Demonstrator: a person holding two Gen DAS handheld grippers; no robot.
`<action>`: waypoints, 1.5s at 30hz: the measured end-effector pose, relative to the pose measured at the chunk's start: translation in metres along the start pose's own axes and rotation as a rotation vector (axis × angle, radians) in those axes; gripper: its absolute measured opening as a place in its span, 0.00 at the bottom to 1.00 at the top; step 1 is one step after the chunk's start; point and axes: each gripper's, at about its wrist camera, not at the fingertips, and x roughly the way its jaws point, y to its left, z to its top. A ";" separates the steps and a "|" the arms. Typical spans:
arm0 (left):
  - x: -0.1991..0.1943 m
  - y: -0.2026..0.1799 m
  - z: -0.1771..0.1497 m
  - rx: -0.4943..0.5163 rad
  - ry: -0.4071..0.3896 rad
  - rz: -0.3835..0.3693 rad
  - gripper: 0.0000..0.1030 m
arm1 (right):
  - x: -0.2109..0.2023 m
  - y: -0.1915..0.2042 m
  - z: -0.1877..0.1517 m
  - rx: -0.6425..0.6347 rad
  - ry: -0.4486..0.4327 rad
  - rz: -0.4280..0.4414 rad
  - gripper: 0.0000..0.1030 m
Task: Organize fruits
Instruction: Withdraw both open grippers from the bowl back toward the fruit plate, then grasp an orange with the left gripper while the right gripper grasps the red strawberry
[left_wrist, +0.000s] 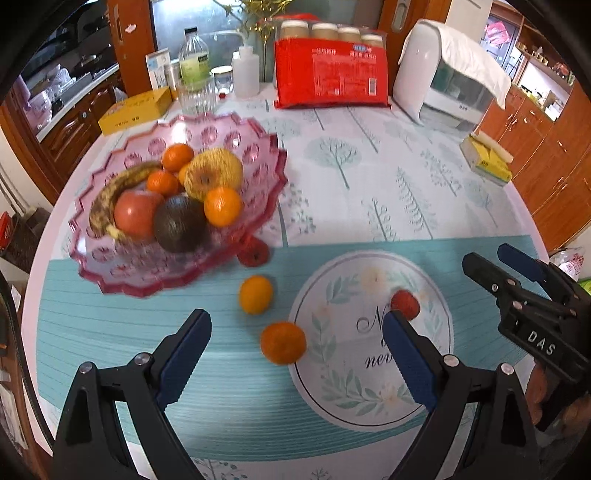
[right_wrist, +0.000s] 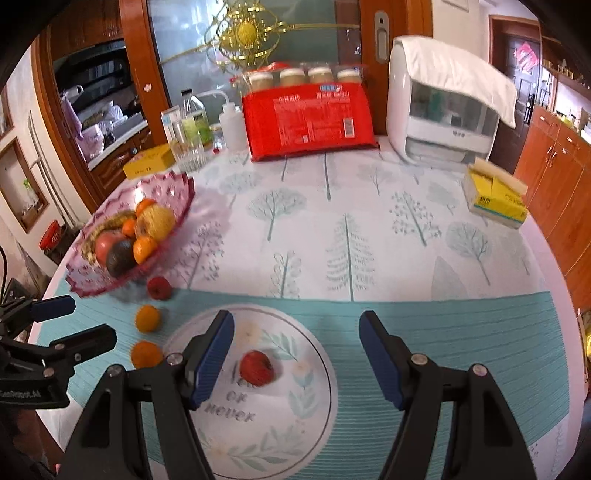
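A pink glass fruit bowl (left_wrist: 255, 151) (right_wrist: 173, 188) at the table's left holds a banana, an apple, an avocado, oranges and a netted yellow fruit. Loose on the tablecloth lie a small red fruit (left_wrist: 253, 254) (right_wrist: 159, 287) by the bowl's foot, two oranges (left_wrist: 255, 294) (left_wrist: 283, 343) (right_wrist: 147, 318) (right_wrist: 146, 354) and another red fruit (left_wrist: 405, 303) (right_wrist: 256, 368) on the round printed motif. My left gripper (left_wrist: 295, 325) (right_wrist: 88, 319) is open above the nearer orange. My right gripper (right_wrist: 295, 321) (left_wrist: 485, 254) is open above the red fruit on the motif, nothing held.
At the back stand a red package (left_wrist: 328, 74) topped with jars, a white appliance (left_wrist: 443, 74) draped with a cloth, bottles (left_wrist: 194, 59) and a glass. A yellow box (left_wrist: 135, 110) sits behind the bowl, and a tissue box (left_wrist: 487, 158) near the right edge.
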 end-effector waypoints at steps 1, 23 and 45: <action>0.003 -0.001 -0.003 0.000 0.005 0.004 0.91 | 0.004 -0.004 -0.003 0.006 0.011 0.012 0.69; 0.073 0.016 -0.038 -0.157 0.045 0.042 0.76 | 0.069 0.016 -0.043 -0.114 0.135 0.139 0.58; 0.079 0.020 -0.046 -0.148 0.080 0.008 0.36 | 0.076 0.027 -0.049 -0.111 0.126 0.111 0.30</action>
